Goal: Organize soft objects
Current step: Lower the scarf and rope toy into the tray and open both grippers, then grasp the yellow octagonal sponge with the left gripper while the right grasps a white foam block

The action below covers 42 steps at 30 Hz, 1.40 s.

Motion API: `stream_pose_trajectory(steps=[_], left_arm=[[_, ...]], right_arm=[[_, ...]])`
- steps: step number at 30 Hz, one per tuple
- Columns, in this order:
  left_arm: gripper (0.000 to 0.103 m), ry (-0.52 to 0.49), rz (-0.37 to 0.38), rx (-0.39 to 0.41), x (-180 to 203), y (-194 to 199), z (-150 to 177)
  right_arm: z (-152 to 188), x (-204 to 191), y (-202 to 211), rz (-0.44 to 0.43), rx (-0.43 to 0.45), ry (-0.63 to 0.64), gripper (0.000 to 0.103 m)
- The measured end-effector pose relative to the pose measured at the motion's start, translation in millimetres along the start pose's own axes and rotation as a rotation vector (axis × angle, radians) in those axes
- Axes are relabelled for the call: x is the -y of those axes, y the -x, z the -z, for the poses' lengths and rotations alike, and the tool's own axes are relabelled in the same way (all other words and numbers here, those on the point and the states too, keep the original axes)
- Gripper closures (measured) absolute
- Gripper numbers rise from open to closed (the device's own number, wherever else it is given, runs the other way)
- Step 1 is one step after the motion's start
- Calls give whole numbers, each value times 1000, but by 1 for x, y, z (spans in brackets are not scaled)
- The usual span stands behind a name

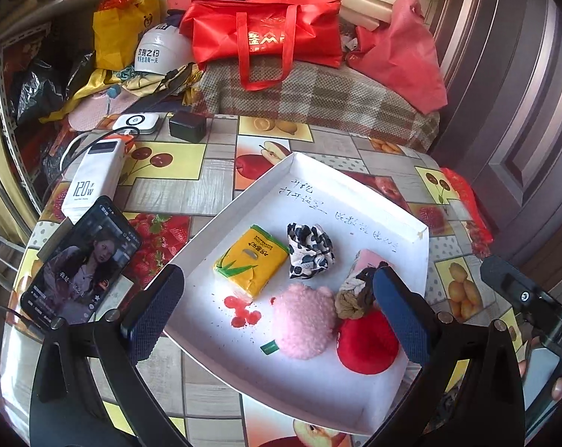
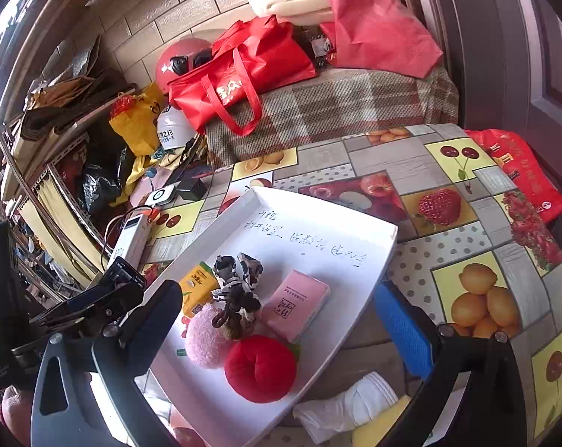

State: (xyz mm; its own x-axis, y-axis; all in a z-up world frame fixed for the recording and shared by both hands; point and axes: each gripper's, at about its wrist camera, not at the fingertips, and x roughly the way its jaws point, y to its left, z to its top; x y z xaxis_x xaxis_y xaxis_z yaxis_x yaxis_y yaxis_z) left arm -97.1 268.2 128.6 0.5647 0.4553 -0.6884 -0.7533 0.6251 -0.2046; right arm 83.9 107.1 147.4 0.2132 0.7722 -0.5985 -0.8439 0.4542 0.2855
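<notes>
Tray: white shallow tray (image 1: pixel 355 186) on the table (image 1: pixel 191 193), centre of the left wrist view; handwriting on its bare upper floor; red stains at lower left of its floor
Tray contents, left: yellow tissue pack (image 1: pixel 249 264) lying flat; black-and-white scrunchie (image 1: pixel 310 250) just beside it on the right
Tray contents, right: pink tissue pack (image 2: pixel 295 309) lying flat; brown hair tie bundle (image 1: pixel 353 296) touching it
Tray contents, near edge: pink fluffy ball (image 1: pixel 304 322) and red plush apple (image 1: pixel 366 346), touching each other
Left hand-held gripper (image 1: pixel 281 320): released; jaws wide, straddling the tray's near part; nothing grasped
Right hand-held gripper (image 2: pixel 281 335): released; jaws wide, over the tray's near end; nothing grasped
Outside tray: white cloth (image 2: pixel 351 404) on the table, lower right of the right wrist view; phone (image 1: pixel 81 264) and power bank (image 1: pixel 94 178) at left
</notes>
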Motion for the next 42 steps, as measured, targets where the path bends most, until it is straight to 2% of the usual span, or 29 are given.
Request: stream_pose_trajectory(steps=[9, 13, 16, 19, 22, 23, 24, 26, 28, 30, 35, 38, 42], left_arm=[[1, -116, -25, 82, 32, 55, 7], [1, -186, -49, 128, 47, 81, 13], [1, -217, -43, 177, 58, 101, 16], [1, -229, -24, 256, 64, 128, 16], [1, -219, 34, 344, 67, 157, 14], [1, -208, 53, 355, 68, 162, 13], [1, -193, 70, 354, 67, 165, 13], [1, -170, 105, 316, 69, 161, 13], [1, -173, 107, 268, 74, 150, 19], [1, -200, 105, 216, 83, 137, 29], [1, -272, 196, 51, 110, 92, 66], [1, -352, 244, -66, 136, 62, 94], [1, -496, 289, -169, 179, 32, 136]], right_arm=[[2, 3, 72, 1, 111, -28, 0], [5, 9, 108, -18, 191, -50, 0], [5, 12, 144, -10, 298, -43, 0], [4, 13, 194, -8, 470, -19, 0], [8, 16, 237, -1, 641, 21, 0], [9, 18, 244, 5, 655, 31, 0], [9, 21, 247, 22, 633, 31, 0], [9, 30, 244, 44, 561, 18, 0], [17, 43, 241, 70, 524, -18, 0], [30, 56, 240, 120, 486, -57, 0], [57, 92, 240, 199, 400, -142, 0], [70, 115, 246, 214, 381, -195, 0], [82, 140, 256, 245, 372, -252, 0]])
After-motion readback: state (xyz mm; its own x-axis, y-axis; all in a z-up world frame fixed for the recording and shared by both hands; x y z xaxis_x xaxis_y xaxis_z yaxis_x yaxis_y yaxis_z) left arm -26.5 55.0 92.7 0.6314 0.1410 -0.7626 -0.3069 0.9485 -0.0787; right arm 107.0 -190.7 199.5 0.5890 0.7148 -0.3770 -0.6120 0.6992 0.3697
